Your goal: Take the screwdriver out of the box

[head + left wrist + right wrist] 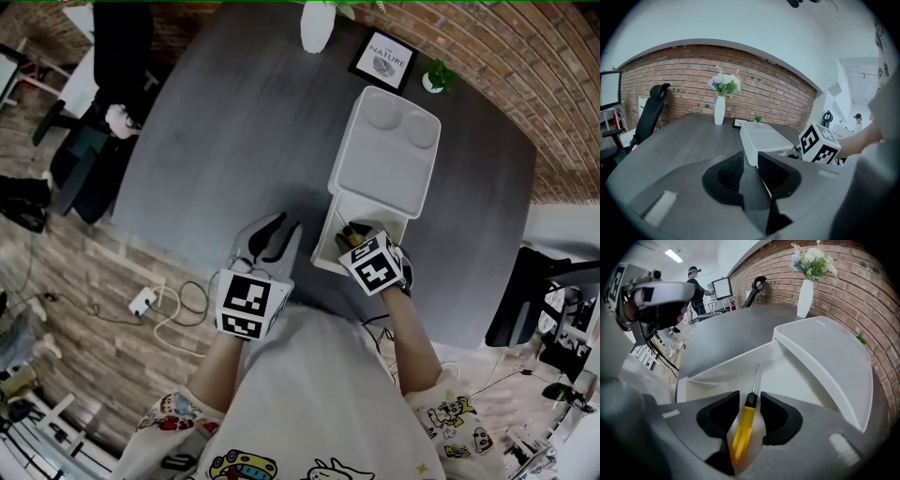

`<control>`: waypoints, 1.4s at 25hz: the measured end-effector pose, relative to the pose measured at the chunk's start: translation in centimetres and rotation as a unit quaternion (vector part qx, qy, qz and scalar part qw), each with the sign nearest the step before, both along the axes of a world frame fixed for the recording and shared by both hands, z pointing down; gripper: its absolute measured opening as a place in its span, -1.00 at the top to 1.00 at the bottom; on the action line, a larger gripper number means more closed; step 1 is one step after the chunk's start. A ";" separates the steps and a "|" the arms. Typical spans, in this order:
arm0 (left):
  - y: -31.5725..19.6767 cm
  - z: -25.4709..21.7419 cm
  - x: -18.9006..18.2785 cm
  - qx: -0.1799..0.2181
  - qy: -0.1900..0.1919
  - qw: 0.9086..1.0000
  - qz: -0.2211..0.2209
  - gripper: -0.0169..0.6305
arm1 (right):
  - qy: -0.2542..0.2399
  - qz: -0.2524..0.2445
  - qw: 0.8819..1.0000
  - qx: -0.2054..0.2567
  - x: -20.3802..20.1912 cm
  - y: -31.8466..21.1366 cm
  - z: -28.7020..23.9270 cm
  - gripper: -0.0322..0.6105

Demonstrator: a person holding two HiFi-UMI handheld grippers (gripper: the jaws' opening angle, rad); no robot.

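A white box (410, 225) stands on the dark grey table (216, 159), its lid (386, 150) laid back away from me. Inside lies the screwdriver (743, 427), yellow handle toward me and thin metal shaft pointing away. My right gripper (750, 399) is down in the box with its jaws on either side of the handle; a small gap shows on both sides, so it is open. In the head view its marker cube (375, 263) covers most of the tool. My left gripper (279, 231) rests over the table just left of the box, slightly open and holding nothing.
At the table's far edge stand a white vase (317, 23), a framed picture (382, 58) and a small potted plant (437, 77). A black office chair (84, 150) is at the left, a power strip (142, 300) lies on the floor, and a monitor (525, 295) stands at the right.
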State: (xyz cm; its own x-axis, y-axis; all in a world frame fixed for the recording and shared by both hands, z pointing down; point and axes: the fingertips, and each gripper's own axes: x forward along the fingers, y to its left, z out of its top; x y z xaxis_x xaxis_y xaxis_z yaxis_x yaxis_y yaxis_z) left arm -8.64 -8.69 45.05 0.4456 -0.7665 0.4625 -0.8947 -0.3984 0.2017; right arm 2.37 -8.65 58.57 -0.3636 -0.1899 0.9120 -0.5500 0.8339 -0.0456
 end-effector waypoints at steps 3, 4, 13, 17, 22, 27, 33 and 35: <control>-0.2 -0.2 -0.3 0.002 0.002 1.000 -0.004 0.65 | 0.002 -0.001 1.000 0.000 0.0 0.0 0.1 0.46; -0.2 -0.2 -0.4 0.001 0.003 1.000 -0.006 0.65 | 0.002 -0.001 1.000 0.001 0.0 0.0 0.1 0.46; -0.4 -0.1 -1.1 -0.001 0.002 1.000 -0.011 0.65 | 0.005 0.000 1.000 0.006 -0.1 -0.1 0.0 0.46; -0.3 0.0 -1.0 -0.006 0.001 1.000 -0.006 0.65 | 0.005 0.001 1.000 0.010 0.1 -0.2 0.0 0.47; -0.4 -0.1 -1.5 -0.001 -0.001 1.000 -0.008 0.65 | 0.013 0.007 1.000 0.013 0.0 -0.4 -0.1 0.54; -0.1 0.0 -1.6 -0.006 0.000 1.000 -0.009 0.65 | 0.014 0.010 1.000 0.014 0.1 -0.3 -0.1 0.64; -0.2 -0.1 -1.9 -0.002 0.000 1.000 -0.013 0.65 | 0.014 0.017 1.000 0.012 0.4 -0.4 -0.1 0.65; -0.3 -0.1 -2.0 -0.003 0.000 1.000 -0.014 0.65 | 0.014 0.017 1.000 0.013 0.5 -0.5 -0.1 0.66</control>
State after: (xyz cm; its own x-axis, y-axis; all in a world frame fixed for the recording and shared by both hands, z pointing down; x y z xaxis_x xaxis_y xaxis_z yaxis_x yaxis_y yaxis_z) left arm -10.64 -8.94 44.97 0.4233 -0.7767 0.4664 -0.9058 -0.3713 0.2039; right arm 2.83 -9.11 58.51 -0.3310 -0.2260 0.9161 -0.5788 0.8154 -0.0080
